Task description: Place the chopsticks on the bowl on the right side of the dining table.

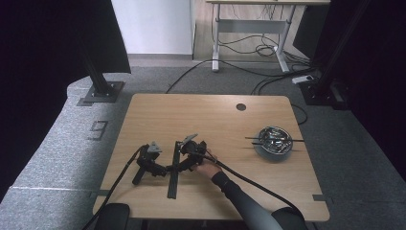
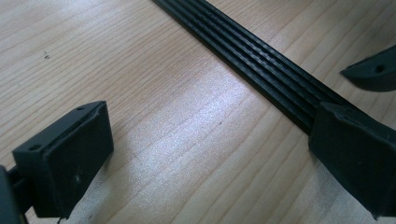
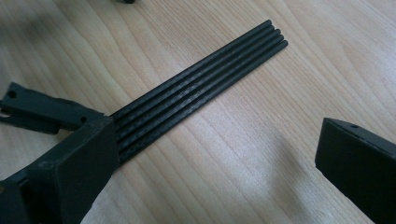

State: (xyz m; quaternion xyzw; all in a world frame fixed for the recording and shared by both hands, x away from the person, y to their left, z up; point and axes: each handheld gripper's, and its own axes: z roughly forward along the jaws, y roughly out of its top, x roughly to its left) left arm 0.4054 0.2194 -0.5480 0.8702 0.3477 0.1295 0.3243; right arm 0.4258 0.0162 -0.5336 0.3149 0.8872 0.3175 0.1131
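From the high view we saw both tongs low on the worktop [image 1: 143, 110], close together near its front edge. The left tongs [image 1: 143, 168] lay just left of a flat bundle of black rods [image 1: 173, 179], and the right tongs [image 1: 184, 160], held by the person's right hand [image 1: 207, 168], sat just right of that bundle. The rods ran lengthwise between the 2 tools, towards the front edge. Well off to the right of the right tongs stood a metal bowl [image 1: 274, 141] with 2 thin dark sticks across its rim.

In the left gripper view we found the left tongs [image 2: 205, 154] wide open, with bare wood between their jaws and nothing gripped. The black rods [image 2: 261, 65] ran diagonally past the right-hand jaw, which overlapped their near end; we could not tell whether it touched them. Beyond that jaw, one jaw tip of the right tongs [image 2: 373, 70] showed.

In the right gripper view we saw the right tongs [image 3: 215, 158] also spread wide and holding nothing. The black rods [image 3: 210, 84], 5 side by side, passed behind the left-hand jaw, their far ends lying free on the wood ahead. A jaw of the left tongs [image 3: 42, 112] lay just beside the rods.
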